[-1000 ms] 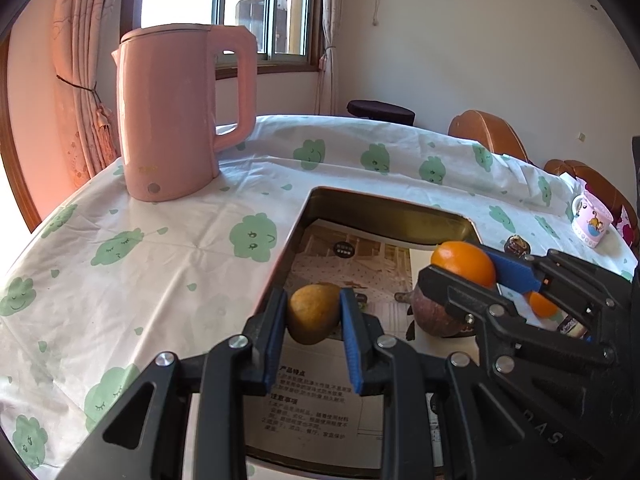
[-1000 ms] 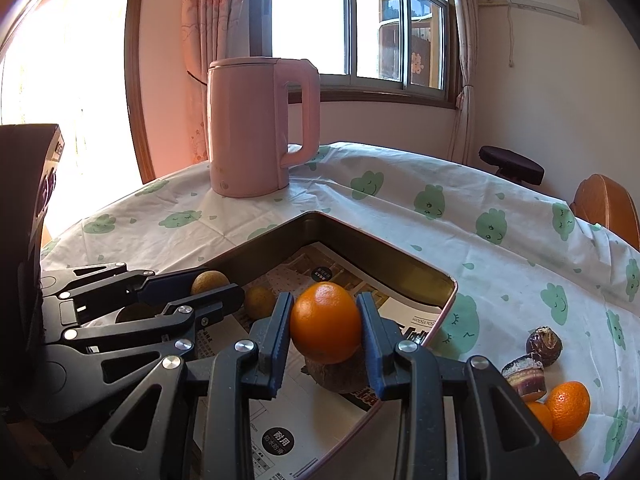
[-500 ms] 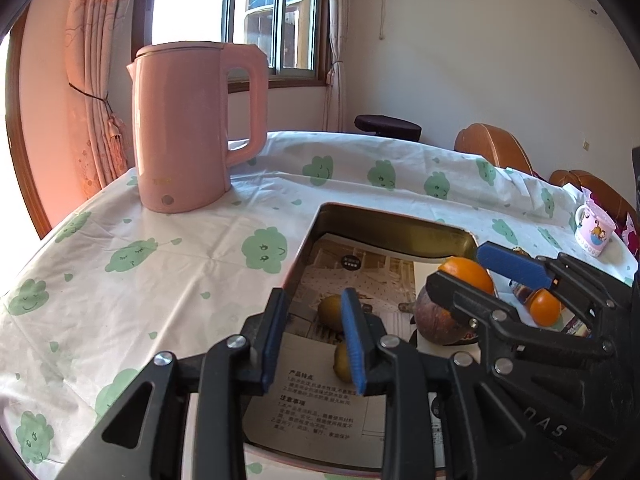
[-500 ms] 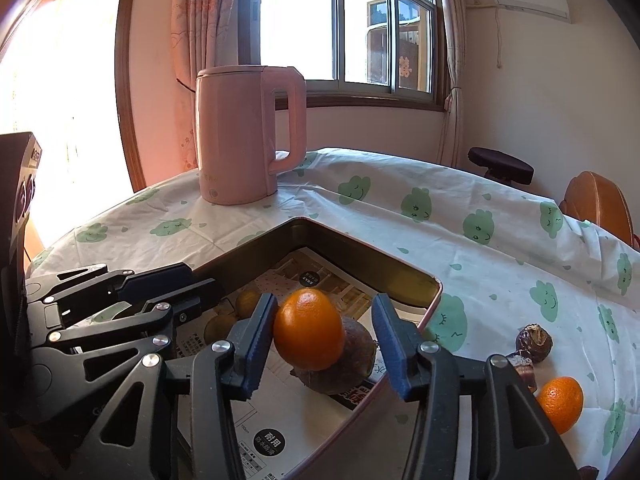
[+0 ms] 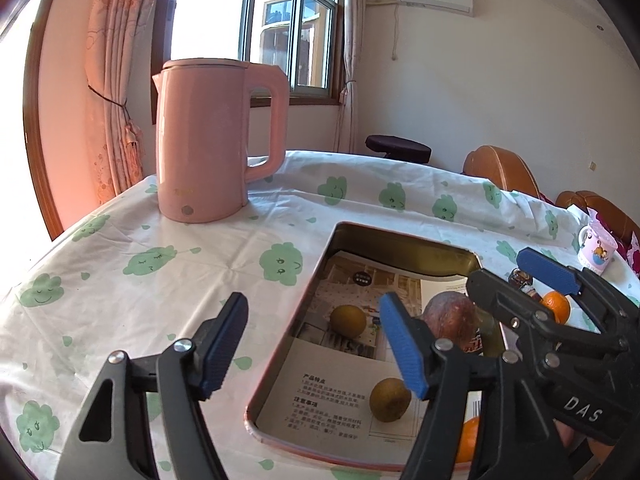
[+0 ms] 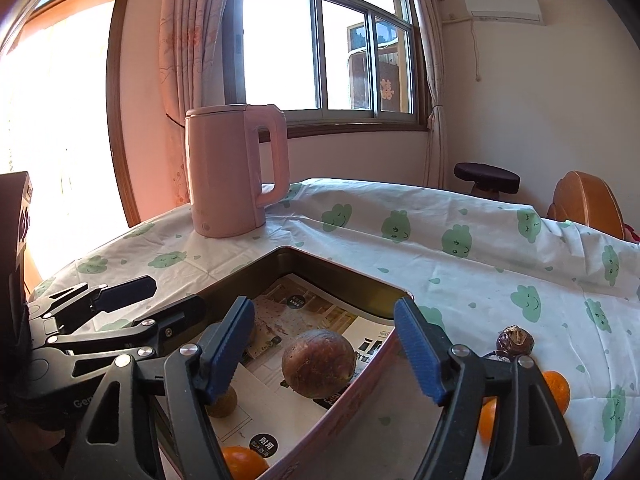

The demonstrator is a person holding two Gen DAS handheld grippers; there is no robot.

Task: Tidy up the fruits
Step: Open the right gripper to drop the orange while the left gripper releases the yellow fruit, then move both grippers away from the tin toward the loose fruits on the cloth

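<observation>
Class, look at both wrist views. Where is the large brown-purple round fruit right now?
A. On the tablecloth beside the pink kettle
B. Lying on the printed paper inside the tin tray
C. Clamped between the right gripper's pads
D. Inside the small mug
B. The brown-purple fruit rests on the printed paper lining the tin tray, with the right gripper opening around it and its pads clear of the fruit.

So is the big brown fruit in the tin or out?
In: the brown fruit lies on the paper inside the tin.
</observation>
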